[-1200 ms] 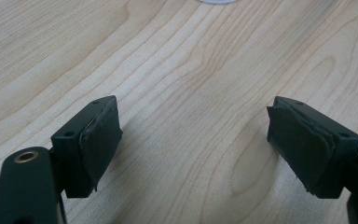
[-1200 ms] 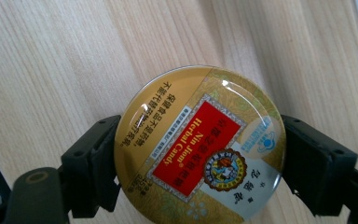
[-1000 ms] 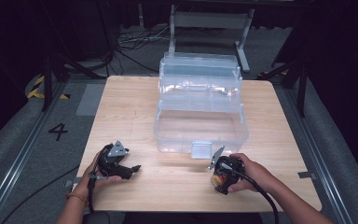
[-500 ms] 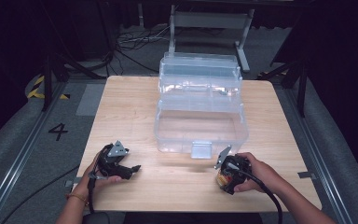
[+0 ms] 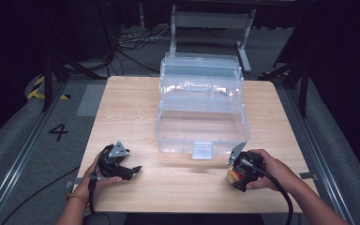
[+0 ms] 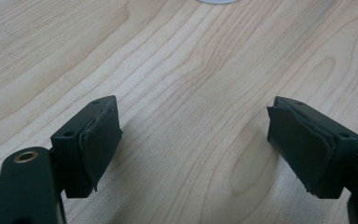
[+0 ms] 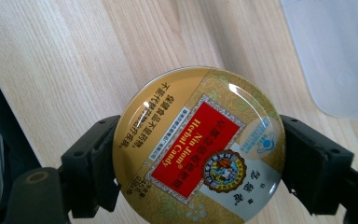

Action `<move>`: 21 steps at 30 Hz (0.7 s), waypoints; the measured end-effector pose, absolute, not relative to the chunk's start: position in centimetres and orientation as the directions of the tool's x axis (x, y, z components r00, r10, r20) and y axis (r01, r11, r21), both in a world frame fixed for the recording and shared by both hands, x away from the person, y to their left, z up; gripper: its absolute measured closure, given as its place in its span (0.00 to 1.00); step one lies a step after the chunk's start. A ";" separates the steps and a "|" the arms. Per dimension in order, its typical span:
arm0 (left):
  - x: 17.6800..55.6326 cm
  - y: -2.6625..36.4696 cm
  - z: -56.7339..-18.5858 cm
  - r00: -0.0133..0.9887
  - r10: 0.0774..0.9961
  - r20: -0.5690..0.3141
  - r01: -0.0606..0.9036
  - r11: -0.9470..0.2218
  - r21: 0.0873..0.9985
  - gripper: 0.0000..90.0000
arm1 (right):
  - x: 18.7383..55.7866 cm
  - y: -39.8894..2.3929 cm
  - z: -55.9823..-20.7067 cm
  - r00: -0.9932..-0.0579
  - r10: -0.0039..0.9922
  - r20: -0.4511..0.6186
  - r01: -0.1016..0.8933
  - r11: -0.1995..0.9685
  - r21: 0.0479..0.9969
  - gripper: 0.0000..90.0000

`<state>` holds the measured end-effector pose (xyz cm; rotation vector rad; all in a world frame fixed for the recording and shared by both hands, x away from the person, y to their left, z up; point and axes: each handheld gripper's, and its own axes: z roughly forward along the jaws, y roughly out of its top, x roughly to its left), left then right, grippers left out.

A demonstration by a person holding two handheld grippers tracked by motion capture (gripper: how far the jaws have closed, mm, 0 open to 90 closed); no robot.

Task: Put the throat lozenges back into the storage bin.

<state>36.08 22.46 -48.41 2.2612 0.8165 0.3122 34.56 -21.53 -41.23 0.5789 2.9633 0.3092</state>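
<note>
A round gold candy tin (image 7: 200, 149) with a red label sits between the black jaws of my right gripper (image 7: 198, 156), which is shut on its rim. In the high view this gripper (image 5: 236, 174) and the tin (image 5: 234, 176) hover just above the wooden table (image 5: 131, 108), by the front right corner of a clear plastic box (image 5: 201, 122) that stands open in tiers. My left gripper (image 5: 132, 170) rests near the table's front left edge. Its jaws (image 6: 193, 140) stand wide open over bare wood, nothing between them.
The clear box's corner (image 7: 335, 56) lies close to the upper right of the tin. Its front latch tab (image 5: 202, 151) points toward the person. A metal stand (image 5: 211, 23) and cables lie behind the table. The table's front edge runs just below both hands.
The right hand has moved a little to the right and up with the tin held in its gripper. The left hand and its gripper have stayed still.
</note>
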 end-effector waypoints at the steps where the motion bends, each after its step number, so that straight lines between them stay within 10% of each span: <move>1: 36.1 22.5 -48.4 0.772 0.635 -0.011 0.466 -0.555 0.689 0.20 | 34.6 -21.7 -41.0 -0.920 0.386 -0.068 0.363 0.906 0.219 0.23; 21: 36.1 22.4 -48.4 0.773 0.634 -0.013 0.467 -0.555 0.688 0.19 | 35.7 -23.2 -36.7 -0.921 0.366 -0.133 0.329 0.915 0.234 0.23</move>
